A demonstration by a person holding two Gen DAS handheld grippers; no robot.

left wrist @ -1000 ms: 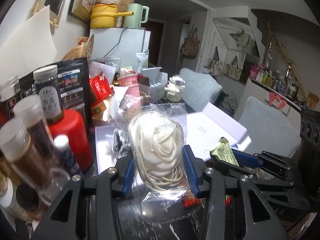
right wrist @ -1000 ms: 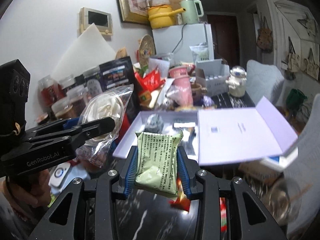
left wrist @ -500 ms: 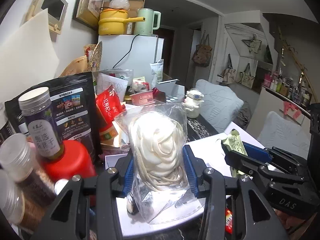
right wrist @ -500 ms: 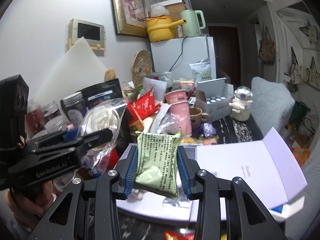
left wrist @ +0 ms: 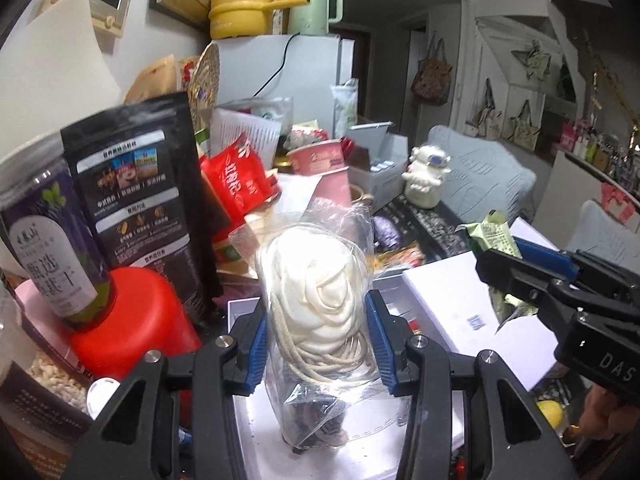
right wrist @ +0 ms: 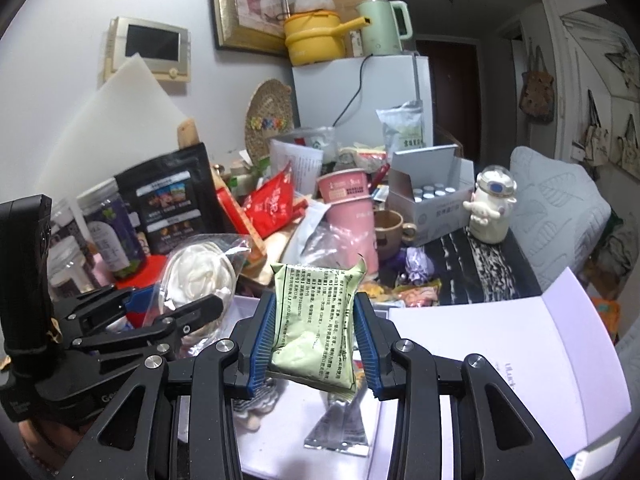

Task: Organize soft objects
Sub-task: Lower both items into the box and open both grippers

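My left claw (left wrist: pixel 316 344) clamps the rope bag (left wrist: pixel 320 300); my right claw (right wrist: pixel 316 340) clamps the green packet (right wrist: pixel 316 320), hiding the box (right wrist: pixel 500 352) interior.

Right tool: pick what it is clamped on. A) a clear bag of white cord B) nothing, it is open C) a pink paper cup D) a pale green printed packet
D: the right tool is shut on the pale green printed packet, its blue pads pressing both sides; the left tool has the bag of white cord.

Yellow pot (right wrist: pixel 314 38) beside green kettle (right wrist: pixel 382 26) atop white fridge (right wrist: pixel 360 92).
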